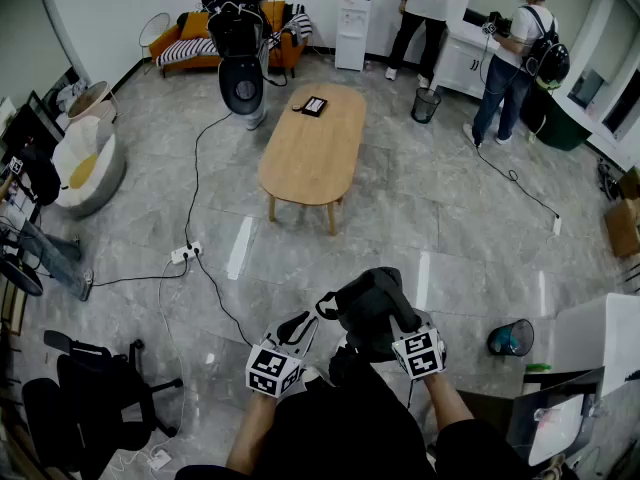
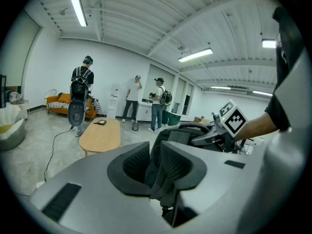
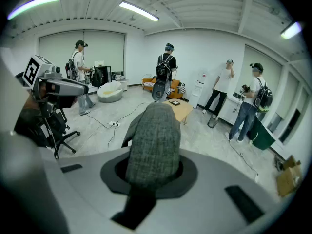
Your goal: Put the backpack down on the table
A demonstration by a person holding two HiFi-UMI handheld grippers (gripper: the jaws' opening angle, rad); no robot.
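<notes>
Short of the table, left claw and right claw clamp the backpack.

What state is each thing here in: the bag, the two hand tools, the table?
backpack, held up, not on the table.
left gripper, shut on a strap of the backpack.
right gripper, shut on the backpack's grey padded part.
table, upright, a dark flat thing on its far end.

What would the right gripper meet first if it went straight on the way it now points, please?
Beyond the backpack it holds, the right gripper probably meets the floor short of the wooden table; depth is unclear.
</notes>
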